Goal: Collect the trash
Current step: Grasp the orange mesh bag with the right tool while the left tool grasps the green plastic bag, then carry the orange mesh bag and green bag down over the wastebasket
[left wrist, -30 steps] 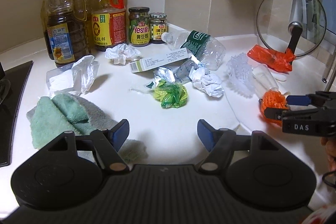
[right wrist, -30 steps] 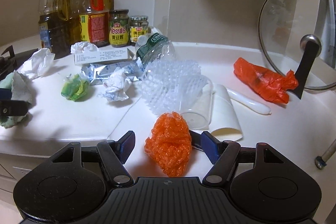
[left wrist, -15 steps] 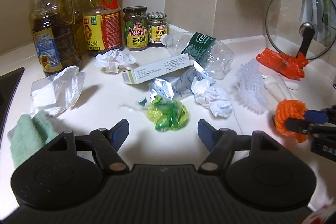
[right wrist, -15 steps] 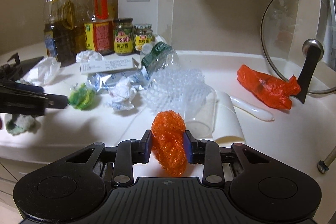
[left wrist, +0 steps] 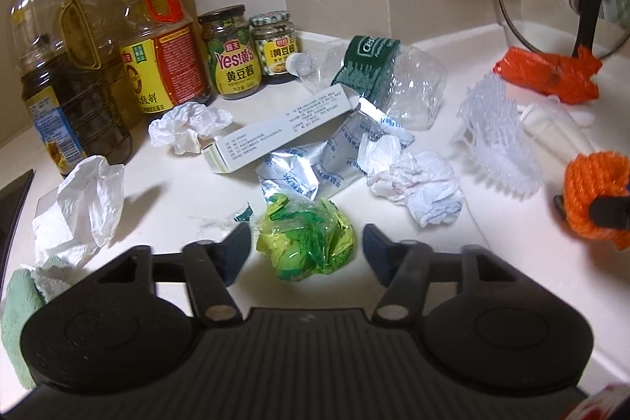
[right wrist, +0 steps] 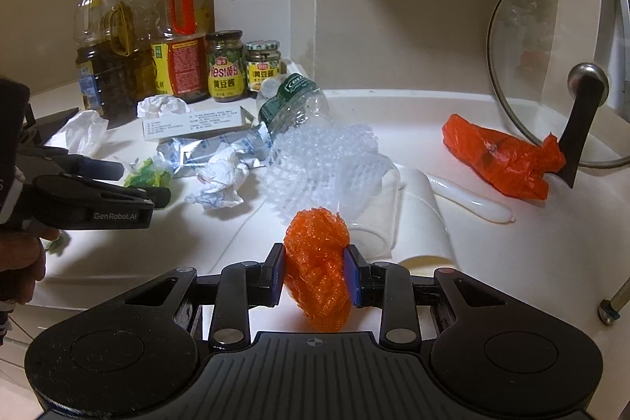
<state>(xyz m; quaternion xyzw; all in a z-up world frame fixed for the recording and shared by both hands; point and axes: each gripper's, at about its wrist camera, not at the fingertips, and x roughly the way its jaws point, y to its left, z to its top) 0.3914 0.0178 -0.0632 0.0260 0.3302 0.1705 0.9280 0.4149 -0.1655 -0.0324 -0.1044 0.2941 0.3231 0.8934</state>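
Observation:
A crumpled green and yellow wrapper (left wrist: 305, 247) lies on the white counter (left wrist: 165, 207), between the fingers of my left gripper (left wrist: 306, 247). Its jaws are closing, and a thin gap still shows on each side of the wrapper. In the right wrist view that left gripper (right wrist: 143, 182) reaches in from the left around the green wrapper (right wrist: 147, 176). My right gripper (right wrist: 315, 270) is shut on an orange mesh wad (right wrist: 317, 247), which also shows at the right edge of the left wrist view as the same orange wad (left wrist: 594, 180).
More litter lies beyond: crumpled tissues (left wrist: 417, 180), a white carton (left wrist: 279, 130), a foil pouch (left wrist: 315, 164), a crushed bottle (left wrist: 393, 81), clear bubble plastic (right wrist: 327, 164) and an orange bag (right wrist: 500, 156). Oil bottles (left wrist: 161, 38) and jars (left wrist: 234, 54) line the wall. A glass lid (right wrist: 559, 73) leans at right, a green cloth (left wrist: 19, 298) at left.
My left gripper has moved right and forward, off the green cloth and up to the green wrapper, and its jaws have narrowed around it. My right gripper has shut on the orange mesh wad.

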